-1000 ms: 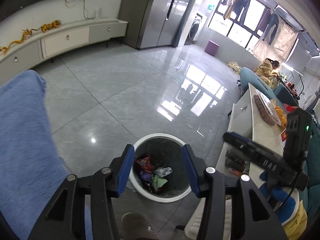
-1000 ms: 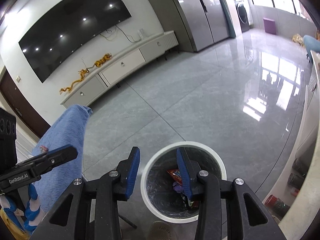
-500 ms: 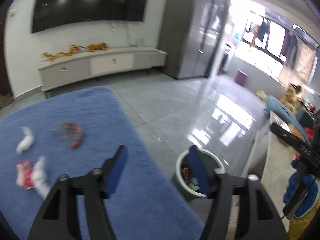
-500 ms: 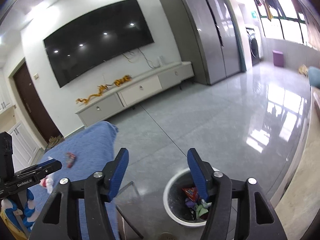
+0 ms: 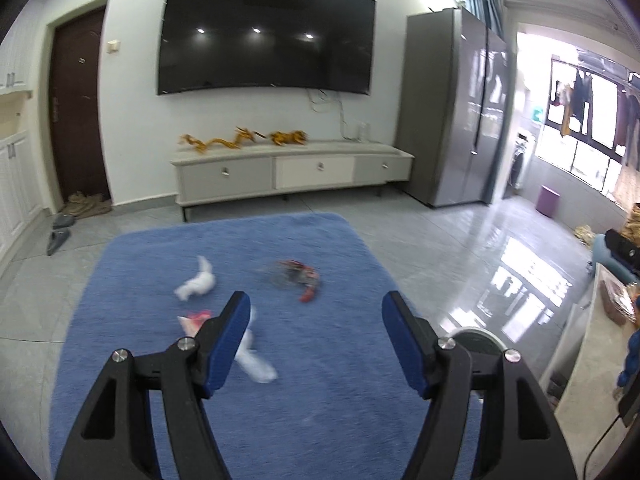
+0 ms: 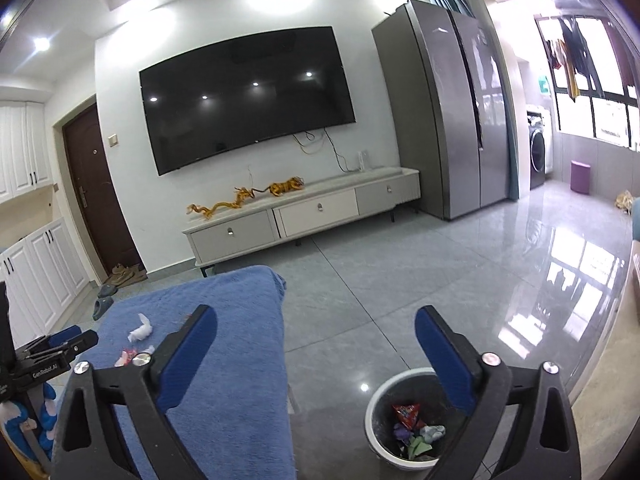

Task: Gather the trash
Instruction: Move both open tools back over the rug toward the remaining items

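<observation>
One label, "GenRobot.AI", shows on the left hand-held gripper (image 6: 76, 338).

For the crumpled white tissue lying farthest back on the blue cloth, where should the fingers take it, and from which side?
Probably from above, pinching across the bunched middle of the white tissue. It lies loose and low on the blue cloth, so no edge stands up to catch from the side; its thin curled tail looks likelier to slip. The left gripper is open and empty.
</observation>
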A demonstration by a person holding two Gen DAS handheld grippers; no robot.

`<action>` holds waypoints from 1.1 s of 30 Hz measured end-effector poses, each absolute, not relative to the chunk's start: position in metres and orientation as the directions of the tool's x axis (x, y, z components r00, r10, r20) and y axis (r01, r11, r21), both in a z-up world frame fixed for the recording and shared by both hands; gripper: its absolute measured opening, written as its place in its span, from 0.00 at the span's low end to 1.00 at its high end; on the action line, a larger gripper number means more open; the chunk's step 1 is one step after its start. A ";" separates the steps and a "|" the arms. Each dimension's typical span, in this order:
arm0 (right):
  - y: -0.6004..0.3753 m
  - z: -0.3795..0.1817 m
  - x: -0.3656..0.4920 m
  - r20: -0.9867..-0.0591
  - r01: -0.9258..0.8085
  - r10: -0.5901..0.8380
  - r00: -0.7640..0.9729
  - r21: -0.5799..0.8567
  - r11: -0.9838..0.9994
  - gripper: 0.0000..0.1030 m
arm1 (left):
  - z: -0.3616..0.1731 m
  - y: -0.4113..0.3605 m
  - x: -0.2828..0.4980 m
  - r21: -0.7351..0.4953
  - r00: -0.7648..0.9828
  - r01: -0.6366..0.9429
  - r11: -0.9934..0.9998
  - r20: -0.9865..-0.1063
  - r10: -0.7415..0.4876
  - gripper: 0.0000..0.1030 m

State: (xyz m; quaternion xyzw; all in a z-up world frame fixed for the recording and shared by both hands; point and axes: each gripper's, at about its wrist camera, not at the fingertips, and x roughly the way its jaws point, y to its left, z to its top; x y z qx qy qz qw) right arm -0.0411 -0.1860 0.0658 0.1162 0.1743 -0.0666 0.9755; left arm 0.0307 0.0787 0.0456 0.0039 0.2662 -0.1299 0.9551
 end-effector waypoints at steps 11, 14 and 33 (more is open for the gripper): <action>-0.128 0.076 -0.026 -0.304 0.091 -0.055 0.951 0.104 0.990 1.00 | 0.039 0.137 0.022 -0.071 0.871 0.145 0.987 -0.465 -0.162 0.65; -0.119 0.076 -0.018 -0.276 0.023 0.011 0.961 0.119 0.993 1.00 | 0.034 0.146 0.027 -0.082 0.860 0.140 0.987 -0.484 -0.162 0.65; -0.065 0.030 0.059 -0.403 -0.232 0.265 0.876 0.130 0.964 1.00 | -0.045 0.276 0.070 -0.252 0.743 -0.107 0.962 -0.663 -0.091 0.65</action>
